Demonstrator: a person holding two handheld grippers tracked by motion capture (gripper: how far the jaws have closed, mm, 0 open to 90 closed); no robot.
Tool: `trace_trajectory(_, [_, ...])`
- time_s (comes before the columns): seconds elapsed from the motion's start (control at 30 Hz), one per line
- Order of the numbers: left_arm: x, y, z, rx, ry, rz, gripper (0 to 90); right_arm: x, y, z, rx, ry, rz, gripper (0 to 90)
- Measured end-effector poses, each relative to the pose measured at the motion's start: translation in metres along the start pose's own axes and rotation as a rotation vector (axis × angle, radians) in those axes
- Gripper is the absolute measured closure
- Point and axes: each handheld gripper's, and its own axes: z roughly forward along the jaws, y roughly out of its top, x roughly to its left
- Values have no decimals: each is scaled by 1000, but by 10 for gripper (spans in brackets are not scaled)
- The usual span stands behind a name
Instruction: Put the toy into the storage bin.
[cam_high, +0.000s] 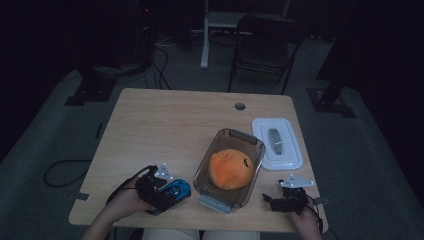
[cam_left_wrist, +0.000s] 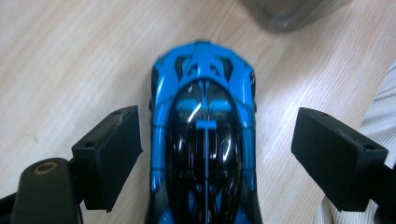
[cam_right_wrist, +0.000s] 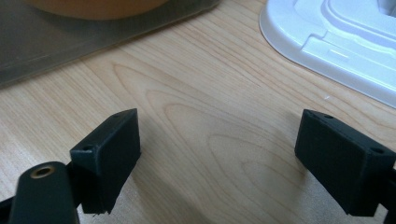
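Grasp step: left gripper (cam_left_wrist: 205, 154) straddles blue toy car (cam_left_wrist: 203, 140), jaws spread, pads clear of its sides. Car sits on table (cam_high: 165, 125), at 9 o'clock of clear bin (cam_high: 252, 175). Next, judged: close squarely. Right gripper (cam_right_wrist: 215, 163) spread, empty.

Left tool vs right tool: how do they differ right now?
The left tool straddles the blue toy car, pads either side with gaps showing; the right tool has bare table between its pads. Left sits beside the clear bin's left, right at its right. Both stand open.
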Motion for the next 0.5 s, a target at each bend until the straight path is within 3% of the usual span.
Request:
trace_trajectory(0.3, [-1,-5,17,61,49,-6,168,0,0,0,0,-3,4,137])
trace_trajectory(0.5, [0,-7,23,71,45,-8,168,0,0,0,2,-3,5,137])
